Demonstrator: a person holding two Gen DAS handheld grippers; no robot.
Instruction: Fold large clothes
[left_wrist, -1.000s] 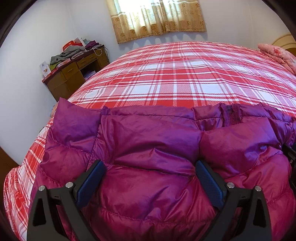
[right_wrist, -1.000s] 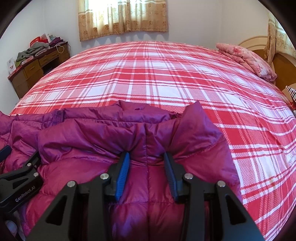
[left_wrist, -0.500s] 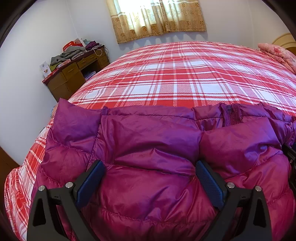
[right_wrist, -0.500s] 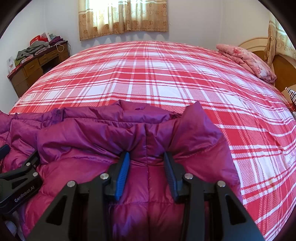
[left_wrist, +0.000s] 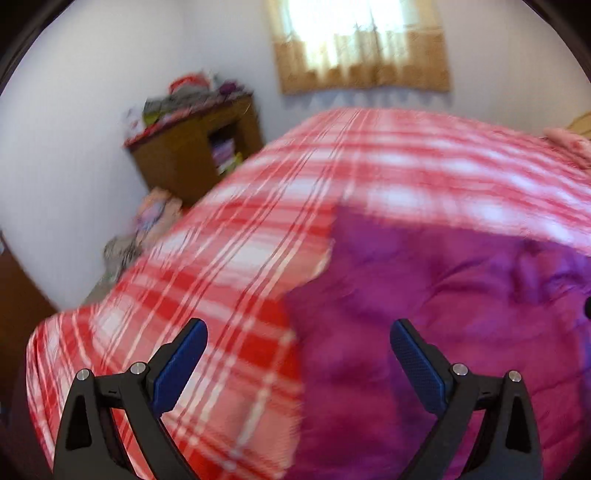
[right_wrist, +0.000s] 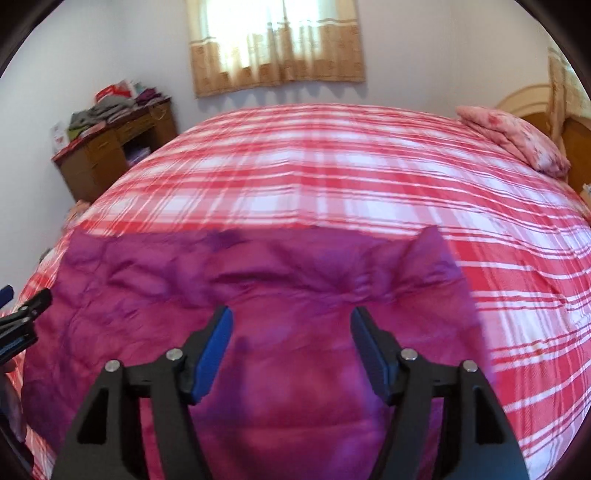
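Observation:
A magenta puffer jacket (right_wrist: 280, 295) lies spread on the red plaid bed (right_wrist: 332, 177). My right gripper (right_wrist: 291, 332) hovers over the jacket's middle with its jaws opening; the fabric lies below them, not pinched. In the blurred left wrist view my left gripper (left_wrist: 299, 345) stands open above the jacket's left edge (left_wrist: 443, 302), its left finger over bare plaid bedcover (left_wrist: 207, 288) and nothing between the pads. The left gripper's tip (right_wrist: 26, 314) also shows at the left border of the right wrist view.
A wooden dresser (right_wrist: 107, 158) piled with clothes stands against the far left wall. A pink pillow (right_wrist: 517, 140) lies by the headboard at the right. Clothes lie on the floor (left_wrist: 147, 229) beside the bed's left edge. A curtained window (right_wrist: 277, 44) is behind.
My right gripper has let go of the jacket fold and pulled back and up. My left gripper has swung left, off the jacket's middle to its left edge.

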